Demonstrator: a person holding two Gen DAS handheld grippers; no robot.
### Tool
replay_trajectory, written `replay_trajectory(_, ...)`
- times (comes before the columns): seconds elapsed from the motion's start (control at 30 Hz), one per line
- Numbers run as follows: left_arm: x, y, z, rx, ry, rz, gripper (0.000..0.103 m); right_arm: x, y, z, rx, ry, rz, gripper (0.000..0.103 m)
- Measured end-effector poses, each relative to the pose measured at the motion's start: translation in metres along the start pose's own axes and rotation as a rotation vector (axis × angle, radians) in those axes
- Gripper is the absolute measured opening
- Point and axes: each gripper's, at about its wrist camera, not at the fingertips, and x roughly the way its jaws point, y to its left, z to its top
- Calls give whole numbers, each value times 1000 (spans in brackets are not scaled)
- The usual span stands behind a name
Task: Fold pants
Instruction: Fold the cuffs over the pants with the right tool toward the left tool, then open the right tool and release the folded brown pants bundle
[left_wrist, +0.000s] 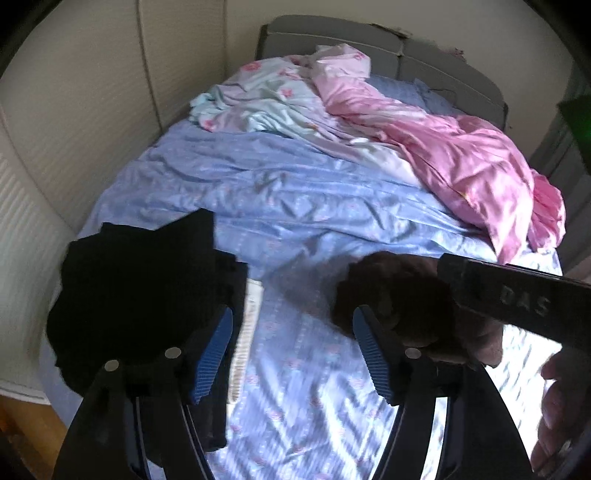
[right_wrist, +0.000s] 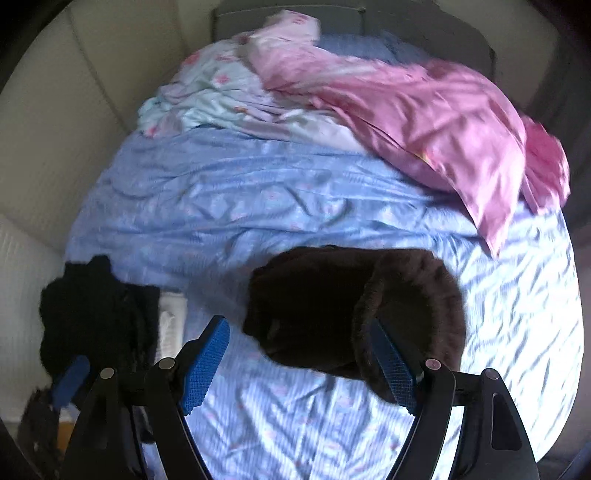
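Observation:
Dark brown fuzzy pants (right_wrist: 325, 302) lie folded into a compact bundle on the blue bedsheet (right_wrist: 258, 206). My right gripper (right_wrist: 299, 328) hangs above their near edge, open, its pads touching nothing. In the left wrist view the brown pants (left_wrist: 399, 291) show at the right, partly hidden by the right tool's dark body (left_wrist: 517, 299). My left gripper (left_wrist: 293, 317) is open over bare sheet (left_wrist: 295, 206), between the pants and a black garment pile (left_wrist: 140, 295). A hand (left_wrist: 561, 406) shows at the right edge.
A pink duvet (right_wrist: 424, 122) and pale floral bedding (right_wrist: 207, 96) are bunched at the far end by the grey headboard (left_wrist: 332, 37). A white cloth (right_wrist: 171, 321) lies beside the black pile (right_wrist: 92, 314). A wall runs along the bed's left side; wooden floor (left_wrist: 22, 424) shows below.

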Motion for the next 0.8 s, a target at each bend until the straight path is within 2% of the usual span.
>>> replay_trajectory(0.13,-7,10,0,-27,-4,-4,67,-14,20,3,-67,-28,6,80)
replay_trajectory(0.27,-17,-1,-3,32,-31,-36,67,-24,18,0,-82,-67,-19,80)
replay_trajectory(0.37,-25,-22,-5,96,-53,-104,67,-28,-6,-6,-18,-79,-7,80)
replay_trajectory(0.5,-28,-66,-7,197,-67,-217,67,-29,-59,-25,72,-86,-3,80)
replay_trajectory(0.63,-4,-116,-10,276,-26,-316,67,-22,-116,-44,157,-79,-9,80)
replay_trajectory(0.8,33,-157,-10,306,34,-357,65,1,-185,-61,260,-51,-24,80)
